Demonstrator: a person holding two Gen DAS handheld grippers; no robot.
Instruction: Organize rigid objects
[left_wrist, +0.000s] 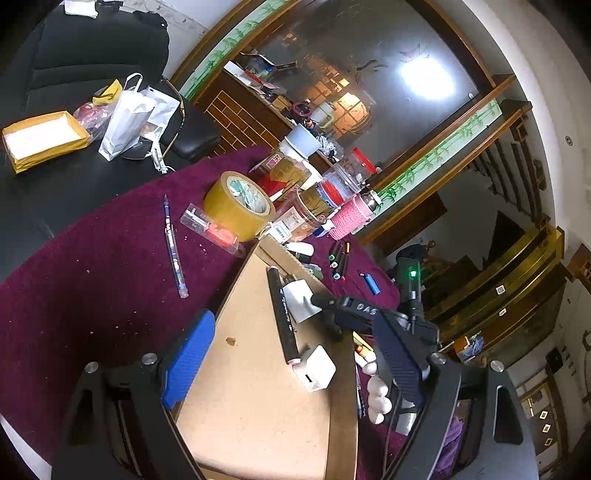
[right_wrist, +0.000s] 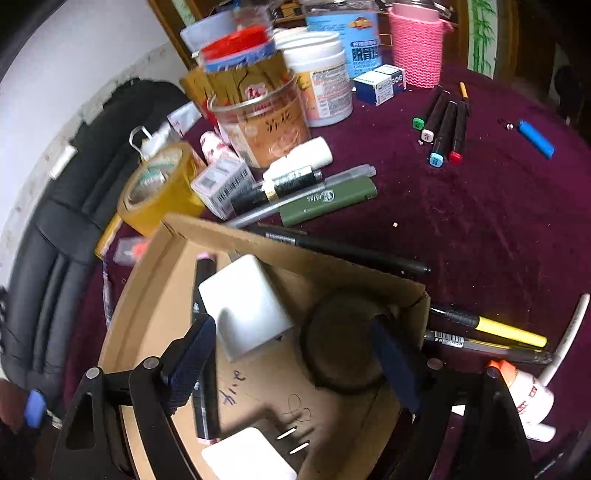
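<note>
Right gripper (right_wrist: 291, 354) is hanging over the cardboard box (right_wrist: 325, 266) with its jaws spread wide and nothing pinched; a white charger block (right_wrist: 247, 306) and a dark round disc (right_wrist: 343, 339) sit in the box right under it. Left gripper (left_wrist: 291, 362) is spread wide too and empty, low over the same box, where a black marker (left_wrist: 282, 317) and a second white plug (left_wrist: 317, 369) are lying.

So four things are boxed, and plenty is still loose on the purple table (right_wrist: 480, 221): the green lighter (right_wrist: 328, 201), the marker bunch (right_wrist: 443, 125), the blue lighter (right_wrist: 537, 138), the tape roll (left_wrist: 238, 206).

My worry: both grippers are crowded over one small box (you can see the right one poking in from the left wrist view). Whichever pulls out first could clip the other, or catch the box's raised wall and drag the whole thing sideways. The box looks light, so one nudge could shove it into the pens lying against it and set them rolling.
</note>
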